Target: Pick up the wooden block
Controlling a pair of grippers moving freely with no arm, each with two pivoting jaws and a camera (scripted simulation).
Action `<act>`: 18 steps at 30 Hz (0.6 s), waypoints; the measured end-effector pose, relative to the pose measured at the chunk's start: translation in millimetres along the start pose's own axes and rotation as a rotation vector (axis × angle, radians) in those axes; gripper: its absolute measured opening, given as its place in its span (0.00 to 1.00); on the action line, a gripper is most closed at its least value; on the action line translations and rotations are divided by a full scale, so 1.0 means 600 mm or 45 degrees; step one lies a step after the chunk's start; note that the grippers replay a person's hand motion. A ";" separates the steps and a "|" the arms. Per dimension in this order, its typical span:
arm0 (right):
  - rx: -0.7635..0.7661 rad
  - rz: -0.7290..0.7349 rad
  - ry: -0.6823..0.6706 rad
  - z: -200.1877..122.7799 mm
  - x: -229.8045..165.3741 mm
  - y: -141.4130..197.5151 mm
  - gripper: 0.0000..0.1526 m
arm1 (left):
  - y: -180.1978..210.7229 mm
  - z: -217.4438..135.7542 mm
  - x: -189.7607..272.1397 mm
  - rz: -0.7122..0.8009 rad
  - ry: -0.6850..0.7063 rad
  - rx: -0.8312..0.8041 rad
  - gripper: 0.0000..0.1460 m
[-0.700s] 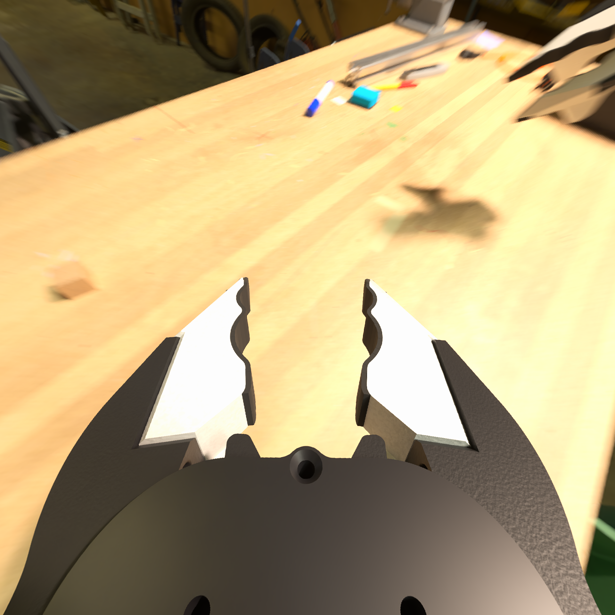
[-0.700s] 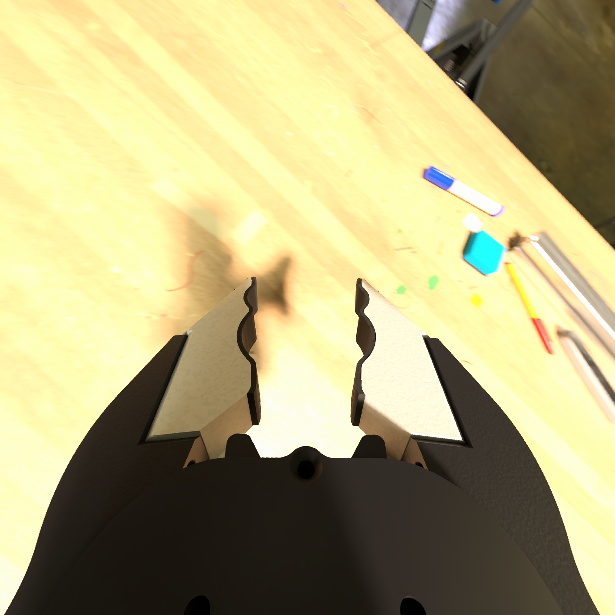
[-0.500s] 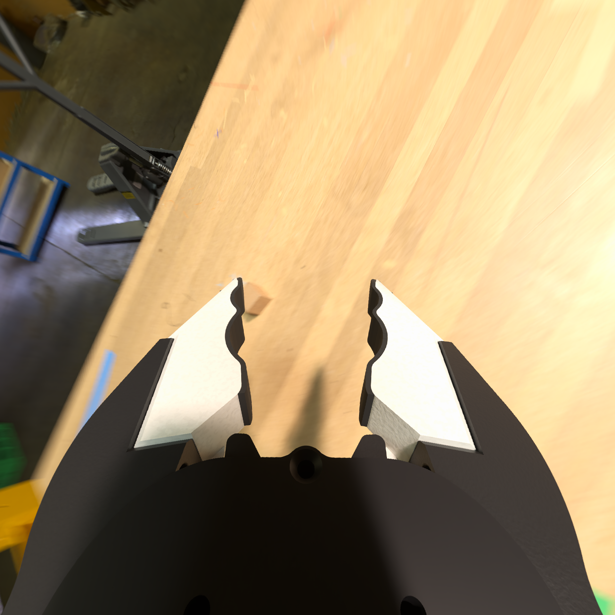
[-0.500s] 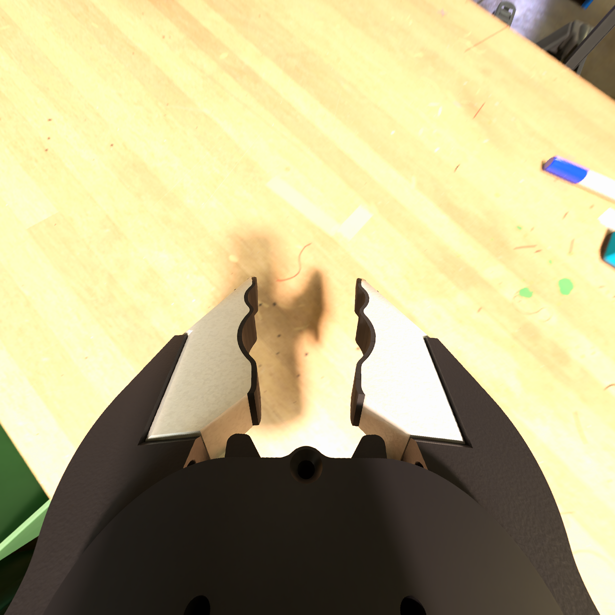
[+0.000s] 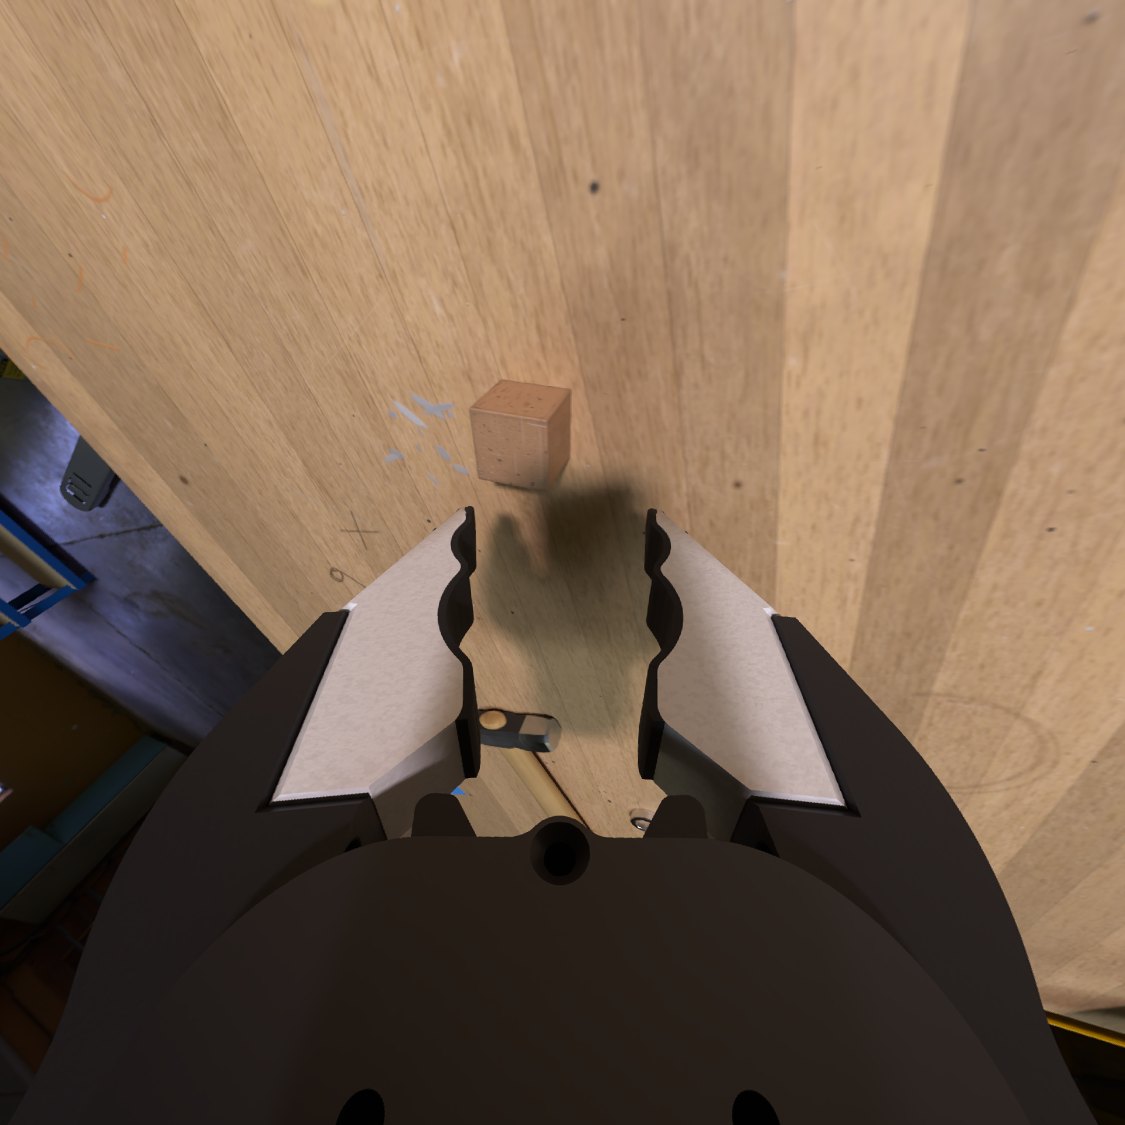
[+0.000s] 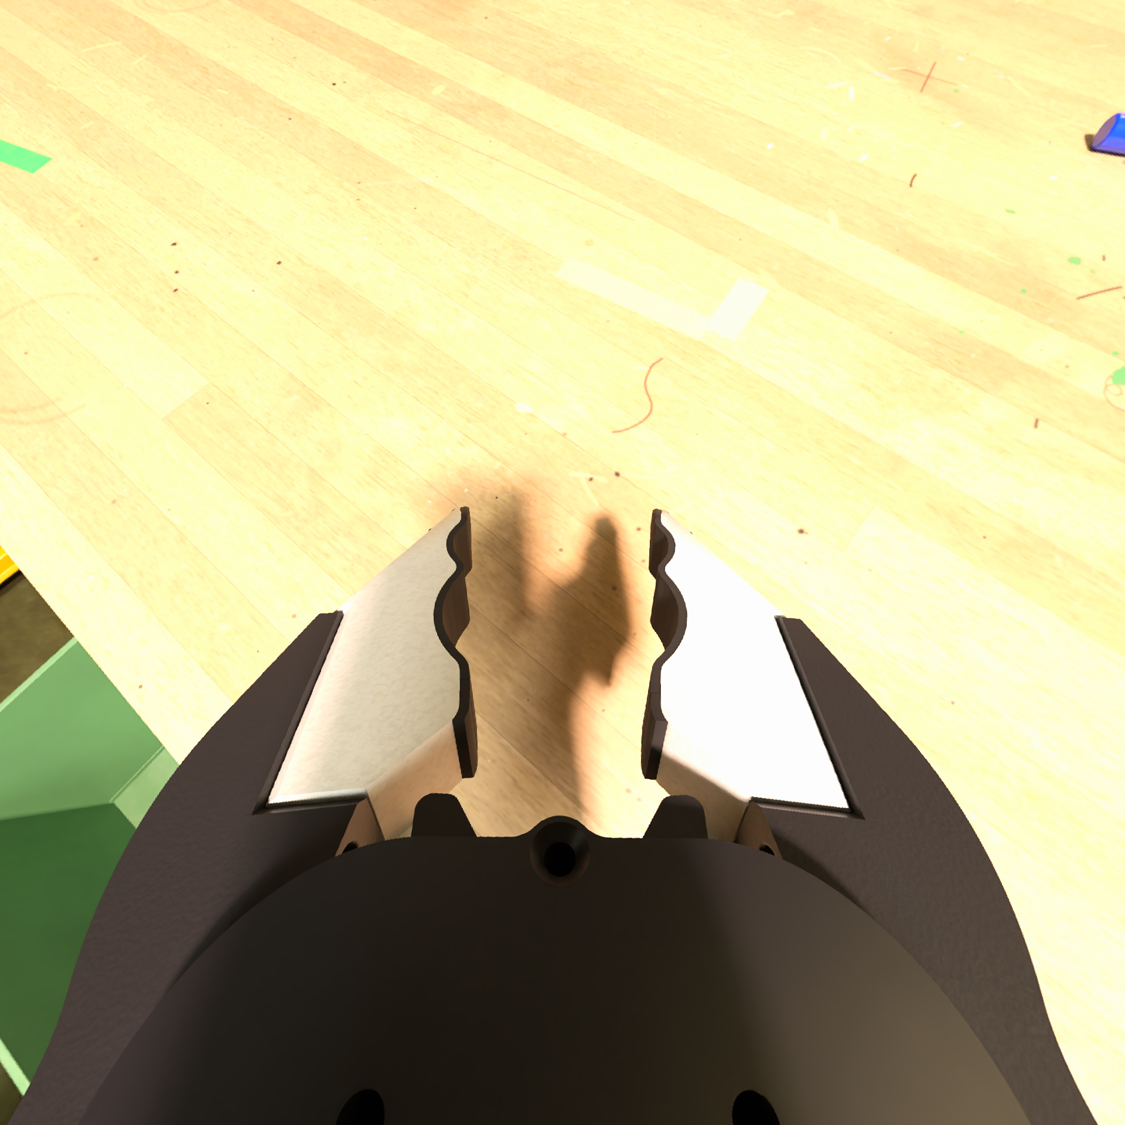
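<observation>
- The wooden block (image 5: 520, 433) is seen in the left wrist view as a small cube resting flat on the wooden workbench (image 5: 791, 304), just beyond the fingertips and a little toward 11 o'clock of the gap between them.
- The left gripper (image 5: 557, 517) is held wide open above the bench, with nothing between its jaws; the block is not yet touched.
- The right gripper (image 6: 557, 514) is likewise spread open and empty, over bare bench (image 6: 304, 304); the block is not visible in that view.
- The block is judged to be light, rigid and not fragile, with a smooth, matte grain that should offer fair friction against the fingers.
- Its flat, parallel side faces are taken as the best hold: one finger on the 9 o'clock face, the other on the 3 o'clock face, around mid-height.
- A slight turn of the cube relative to the jaws is suggested, so a corner pinch could twist it loose; squaring up first is advised.
- A hammer head (image 5: 517, 733) with a wooden handle (image 5: 548, 791) lies at 6 o'clock beneath the left gripper, possibly resting on the bench, though much of it is hidden.
</observation>
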State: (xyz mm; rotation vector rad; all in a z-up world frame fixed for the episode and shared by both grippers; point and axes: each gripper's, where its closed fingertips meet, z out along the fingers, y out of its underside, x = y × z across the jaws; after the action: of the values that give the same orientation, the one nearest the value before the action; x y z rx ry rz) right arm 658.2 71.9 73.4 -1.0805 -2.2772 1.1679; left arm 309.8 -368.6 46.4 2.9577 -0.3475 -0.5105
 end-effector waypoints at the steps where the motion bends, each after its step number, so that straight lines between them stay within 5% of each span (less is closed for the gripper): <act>1: 0.000 0.010 0.001 -0.001 0.000 0.002 0.39 | 0.001 0.007 -0.006 0.004 0.010 -0.001 0.37; 11: -0.032 0.046 0.034 -0.004 -0.005 0.014 0.39 | -0.008 0.057 -0.031 0.083 0.174 -0.064 0.31; 18: -0.035 0.011 0.005 0.021 -0.026 0.006 0.39 | -0.007 0.055 -0.018 -0.065 0.253 -0.125 0.21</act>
State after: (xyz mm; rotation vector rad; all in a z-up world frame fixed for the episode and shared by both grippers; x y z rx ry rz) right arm 662.0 54.6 63.1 -1.1025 -2.2942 1.1398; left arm 289.3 -364.3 18.1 2.8946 -0.2199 -0.2278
